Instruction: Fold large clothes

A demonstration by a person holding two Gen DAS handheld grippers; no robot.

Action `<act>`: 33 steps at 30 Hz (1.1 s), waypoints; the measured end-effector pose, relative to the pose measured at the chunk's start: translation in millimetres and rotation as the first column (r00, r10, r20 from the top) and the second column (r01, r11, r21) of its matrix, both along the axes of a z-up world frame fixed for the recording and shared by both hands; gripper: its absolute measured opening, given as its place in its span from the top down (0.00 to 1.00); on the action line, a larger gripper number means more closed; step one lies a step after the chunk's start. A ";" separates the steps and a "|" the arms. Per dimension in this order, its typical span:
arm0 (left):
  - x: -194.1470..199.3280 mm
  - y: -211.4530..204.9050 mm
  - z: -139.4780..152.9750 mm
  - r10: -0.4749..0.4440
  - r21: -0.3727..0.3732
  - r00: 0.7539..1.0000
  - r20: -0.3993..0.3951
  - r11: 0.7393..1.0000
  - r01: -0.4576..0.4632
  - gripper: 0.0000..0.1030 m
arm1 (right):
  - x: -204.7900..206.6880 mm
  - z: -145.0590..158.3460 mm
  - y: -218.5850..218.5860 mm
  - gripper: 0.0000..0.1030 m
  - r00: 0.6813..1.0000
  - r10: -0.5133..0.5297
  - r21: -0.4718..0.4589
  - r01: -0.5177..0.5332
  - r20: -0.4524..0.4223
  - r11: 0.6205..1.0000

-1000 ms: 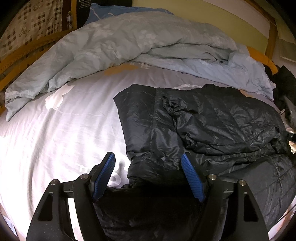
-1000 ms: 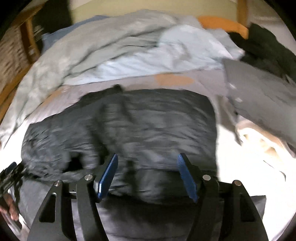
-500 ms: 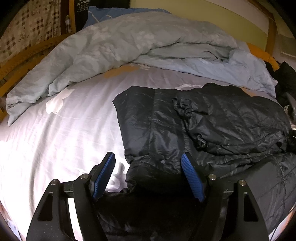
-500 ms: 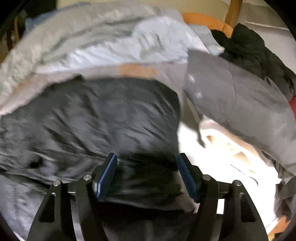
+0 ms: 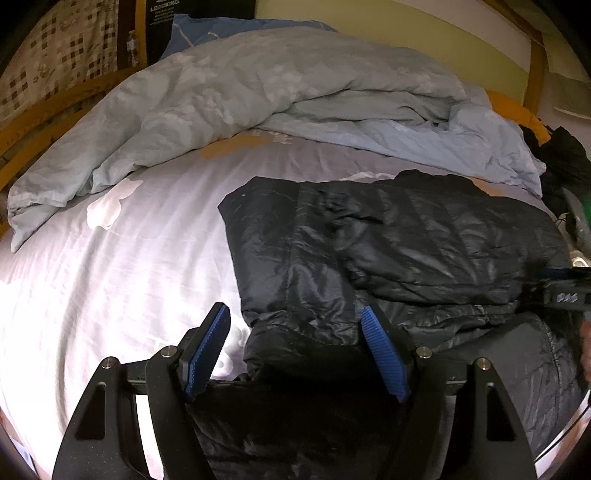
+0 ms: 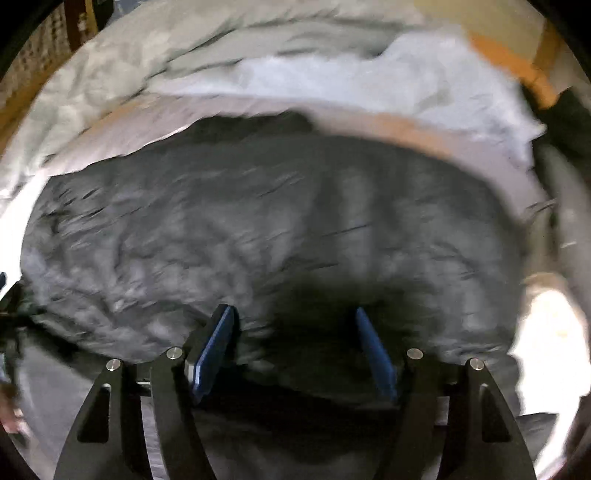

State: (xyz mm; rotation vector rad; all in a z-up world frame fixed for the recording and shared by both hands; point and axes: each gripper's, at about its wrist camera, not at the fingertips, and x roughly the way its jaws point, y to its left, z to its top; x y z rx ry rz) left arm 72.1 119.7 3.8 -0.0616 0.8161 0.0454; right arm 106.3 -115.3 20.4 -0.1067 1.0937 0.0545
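A black quilted puffer jacket [image 5: 406, 251] lies partly folded on the pale bed sheet [image 5: 129, 258], one sleeve laid across its body. My left gripper [image 5: 295, 332] hovers open over the jacket's near left corner; the left pad is above the sheet and the right pad above the fabric, neither pressing. In the blurred right wrist view the jacket [image 6: 258, 229] fills the middle, and my right gripper [image 6: 295, 328] stands open just above its near edge with nothing clamped. Part of the right gripper [image 5: 561, 291] shows at the jacket's right side.
A crumpled pale blue duvet [image 5: 258, 92] lies along the back of the bed, with a blue pillow [image 5: 221, 27] behind it. The wooden bed frame [image 5: 55, 122] curves on the left. Dark clothes [image 5: 565, 155] are piled at the far right.
The right wrist view swung right toward a grey cloth, then back left so the jacket is centred again. The sleeve on the jacket lies flatter. The left gripper has not moved.
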 end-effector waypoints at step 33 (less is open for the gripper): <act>-115.7 -53.7 51.5 -0.090 -0.004 0.931 0.353 0.995 0.098 0.00 | -214.5 69.9 -94.3 0.05 0.819 0.036 0.001 -0.044 0.573 0.999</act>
